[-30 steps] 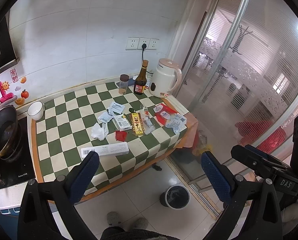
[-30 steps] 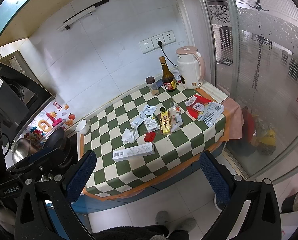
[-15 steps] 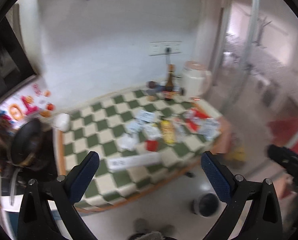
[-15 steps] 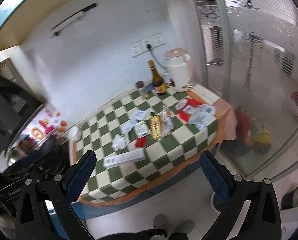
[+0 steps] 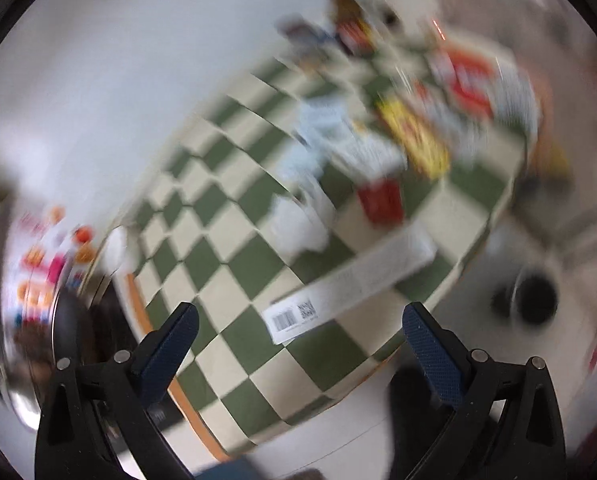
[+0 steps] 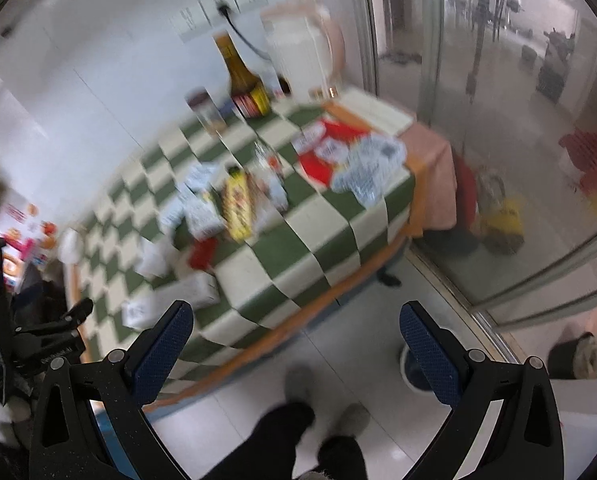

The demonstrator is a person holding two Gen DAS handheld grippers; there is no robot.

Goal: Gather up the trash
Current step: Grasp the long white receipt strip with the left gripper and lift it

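Both views are now motion-blurred, and the left wrist view has tilted and closed in on the checkered counter (image 5: 234, 264). The left gripper (image 5: 298, 330) hangs above the counter's near edge, fingers spread wide and empty. The right gripper (image 6: 296, 328) is over the floor, fingers wide too. Just ahead, a long white box (image 5: 350, 280) lies flat, its length slanting up-right. Beyond lie a crumpled tissue (image 5: 298, 224), a red wrapper (image 5: 380, 200) and a yellow packet (image 5: 416, 142).

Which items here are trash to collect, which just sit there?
Trash: long white box, crumpled tissue, red wrapper, yellow packet, red-and-white bags, with bin on the floor.
Not trash: kettle, bottle, jar.
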